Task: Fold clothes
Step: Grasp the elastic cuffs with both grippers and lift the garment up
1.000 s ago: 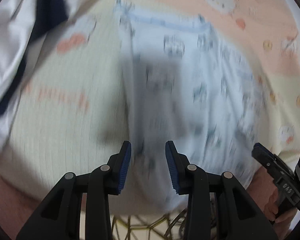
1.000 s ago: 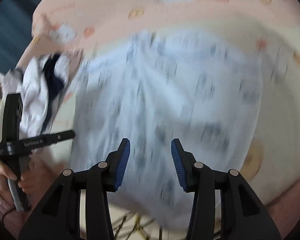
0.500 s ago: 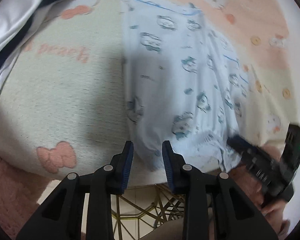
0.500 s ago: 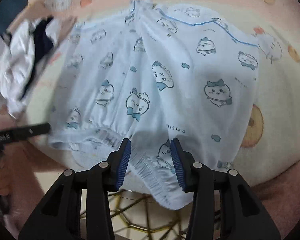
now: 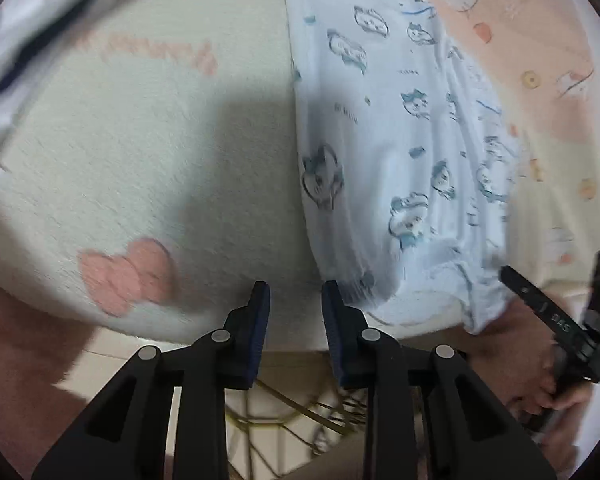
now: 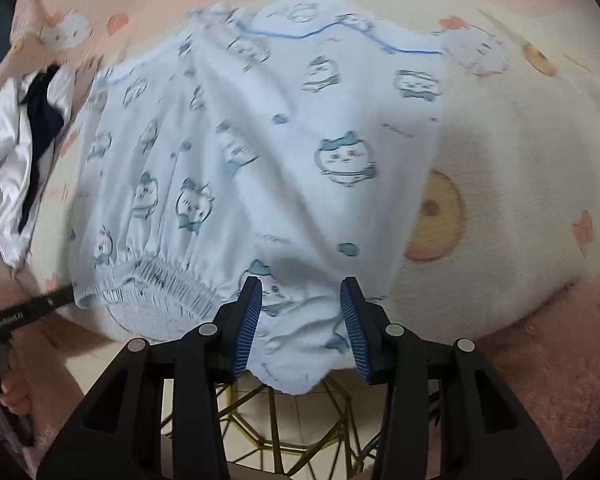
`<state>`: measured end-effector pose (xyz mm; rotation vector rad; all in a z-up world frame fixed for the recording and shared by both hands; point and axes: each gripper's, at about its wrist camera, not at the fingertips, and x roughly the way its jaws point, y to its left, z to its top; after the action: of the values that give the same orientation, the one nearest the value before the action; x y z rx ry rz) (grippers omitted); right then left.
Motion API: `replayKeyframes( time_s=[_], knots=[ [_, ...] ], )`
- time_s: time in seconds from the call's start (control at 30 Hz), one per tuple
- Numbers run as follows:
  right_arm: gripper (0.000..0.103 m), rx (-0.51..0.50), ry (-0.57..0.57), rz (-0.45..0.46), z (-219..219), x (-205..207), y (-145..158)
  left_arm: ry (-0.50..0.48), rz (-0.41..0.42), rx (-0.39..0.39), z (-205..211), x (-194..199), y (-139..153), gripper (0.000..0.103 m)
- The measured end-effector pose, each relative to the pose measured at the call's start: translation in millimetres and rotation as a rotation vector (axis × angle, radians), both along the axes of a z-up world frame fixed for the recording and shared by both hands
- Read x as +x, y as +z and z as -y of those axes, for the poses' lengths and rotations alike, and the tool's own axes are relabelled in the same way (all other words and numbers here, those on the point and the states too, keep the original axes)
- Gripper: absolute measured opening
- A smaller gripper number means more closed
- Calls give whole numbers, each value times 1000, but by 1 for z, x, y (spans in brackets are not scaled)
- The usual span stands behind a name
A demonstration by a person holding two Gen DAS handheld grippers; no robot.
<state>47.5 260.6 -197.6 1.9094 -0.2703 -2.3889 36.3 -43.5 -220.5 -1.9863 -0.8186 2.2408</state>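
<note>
A: Looking for the shorts (image 6: 300,152). Lying where?

B: Lying flat on the blanket (image 6: 520,160), well apart from the white and dark clothes (image 6: 16,152). Hanging a little over the near edge with the stretchy waistband (image 6: 160,276).

A: Feeling like what, going by the looks?

B: Probably feeling soft, thin and very light. Bending and bunching up easily, never breaking. Maybe sliding a bit on the fuzzy blanket when pulled.

A: Taking hold where?

B: Best pinching the waistband near its two corners, one corner for each side. Keeping the cloth pulled flat that way.

A: Doing what, over at the right hand-held gripper (image 6: 302,300)?

B: Pointing down over the waistband with fingers spread. Having cloth lying between them, but not looking squeezed yet.

A: And at the left hand-held gripper (image 5: 296,300)?

B: Standing spread too, holding nothing. Hanging over bare blanket, just beside the left edge of the shorts (image 5: 400,140).

A: Looking different from before?

B: Yes. Half a second ago, having the shorts' corner between the left fingers, and now sitting off to the side of it. Standing a bit narrower than a second ago, too. On the right, seeing the waistband closer than before.
</note>
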Motion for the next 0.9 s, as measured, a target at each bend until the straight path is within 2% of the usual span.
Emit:
replayKeyframes(
  time_s=[0.13, 0.27, 0.4, 0.47, 0.53, 0.67, 0.77, 0.8, 0.83, 0.87, 0.9],
  knots=[
    [43, -63, 58, 27, 10, 10, -4, 5, -27, 67, -5, -16, 2, 38],
    [43, -76, 135, 75, 23, 14, -12, -10, -20, 116, -11, -24, 3, 38],
    [43, -20, 80, 61, 15, 17, -7, 63, -93, 289, 1, -14, 15, 38],
    [47, -31, 23, 33, 3, 20, 0, 103, -117, 317, 11, -10, 19, 39],
    [48, -35, -21, 46, -7, 20, -3, 142, -105, 350, 24, -10, 17, 40],
    [48, -20, -72, 78, -16, 21, -9, 141, -38, 311, 13, -17, 0, 40],
    [50, 11, -111, 64, -22, 23, -7, 96, -56, 309, 3, -22, -1, 39],
    [53, 4, -117, 77, -24, 24, -10, 76, -61, 279, -2, -24, 0, 36],
    [55, -9, -119, 96, -25, 24, -14, 56, -65, 248, -7, -26, 1, 29],
    [58, -21, -116, 105, -25, 25, -17, 41, -66, 217, -11, -28, 1, 17],
    [58, -33, -111, 111, -24, 25, -20, 33, -64, 189, -14, -28, 1, 13]
  ],
)
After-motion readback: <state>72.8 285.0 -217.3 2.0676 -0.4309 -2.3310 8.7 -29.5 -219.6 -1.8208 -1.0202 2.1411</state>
